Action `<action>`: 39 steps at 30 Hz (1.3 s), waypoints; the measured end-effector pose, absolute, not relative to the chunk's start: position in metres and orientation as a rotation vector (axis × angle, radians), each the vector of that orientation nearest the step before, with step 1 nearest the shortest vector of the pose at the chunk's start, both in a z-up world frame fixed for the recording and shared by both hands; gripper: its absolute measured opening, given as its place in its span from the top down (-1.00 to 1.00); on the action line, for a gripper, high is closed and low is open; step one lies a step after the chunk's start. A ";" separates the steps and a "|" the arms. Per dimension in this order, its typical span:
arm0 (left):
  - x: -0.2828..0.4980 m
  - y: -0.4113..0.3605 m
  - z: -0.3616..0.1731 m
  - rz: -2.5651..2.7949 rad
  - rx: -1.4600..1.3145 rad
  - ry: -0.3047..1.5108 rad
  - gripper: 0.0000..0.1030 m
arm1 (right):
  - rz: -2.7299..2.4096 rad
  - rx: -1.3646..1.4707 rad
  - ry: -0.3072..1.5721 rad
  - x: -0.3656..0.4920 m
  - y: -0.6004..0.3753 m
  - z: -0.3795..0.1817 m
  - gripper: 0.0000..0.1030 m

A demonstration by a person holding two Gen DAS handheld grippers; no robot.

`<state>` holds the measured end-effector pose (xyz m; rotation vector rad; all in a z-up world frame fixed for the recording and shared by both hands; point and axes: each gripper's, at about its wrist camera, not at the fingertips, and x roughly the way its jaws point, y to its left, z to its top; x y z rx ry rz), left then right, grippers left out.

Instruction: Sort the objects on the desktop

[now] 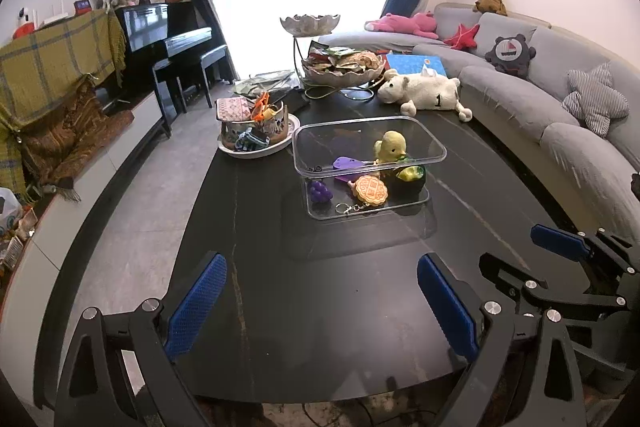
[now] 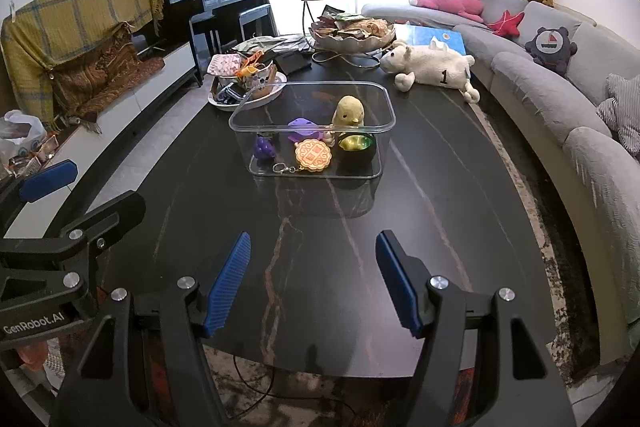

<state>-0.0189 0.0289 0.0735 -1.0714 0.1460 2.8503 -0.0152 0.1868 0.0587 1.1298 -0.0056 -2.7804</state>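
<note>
In the left wrist view, the left gripper (image 1: 322, 301) fills the bottom of the frame. Its two blue pads stand wide apart with only the dark marbled surface (image 1: 320, 327) showing between them, so it is released and grasps nothing. At the lower right of the same frame the right gripper (image 1: 524, 255) comes in from the side, also with a gap between its blue pads.

In the right wrist view, the right gripper is at the bottom centre, its pads apart over bare surface; it is released too and holds nothing. The left gripper shows at the left edge of this frame.

The clear plastic box (image 2: 312, 95) stands in the middle of the frame, well apart from both grippers. Inside it are a yellow duck toy (image 2: 349, 111) at the back, a purple flat piece (image 2: 302, 125) to the left of the duck, a small purple grape toy (image 2: 263, 147) at the left side, an orange mooncake keychain (image 2: 314, 155) in the front centre with its metal ring toward the left, and a black bowl (image 2: 357, 145) with a yellow-green inside at the right.

Behind the box, in the upper left part, a white plate (image 2: 256, 95) carries a patterned container full of small things. In the upper centre stands a two-tier leaf-shaped dish (image 2: 352, 35) with snack packets, and to the right of it a white plush sheep (image 2: 432, 67) lies on its side. A grey sofa (image 2: 560, 99) curves along the right of the frame.
</note>
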 end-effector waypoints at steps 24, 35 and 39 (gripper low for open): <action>-0.021 0.027 0.070 2.859 -1.086 0.138 -0.84 | -2.805 1.098 -0.026 -0.009 0.189 0.068 -0.22; -0.018 0.026 0.071 2.877 -1.068 0.137 -0.84 | -2.807 1.097 -0.022 -0.009 0.189 0.068 -0.22; -0.018 0.025 0.071 2.872 -1.075 0.131 -0.84 | -2.807 1.100 -0.022 -0.008 0.189 0.068 -0.22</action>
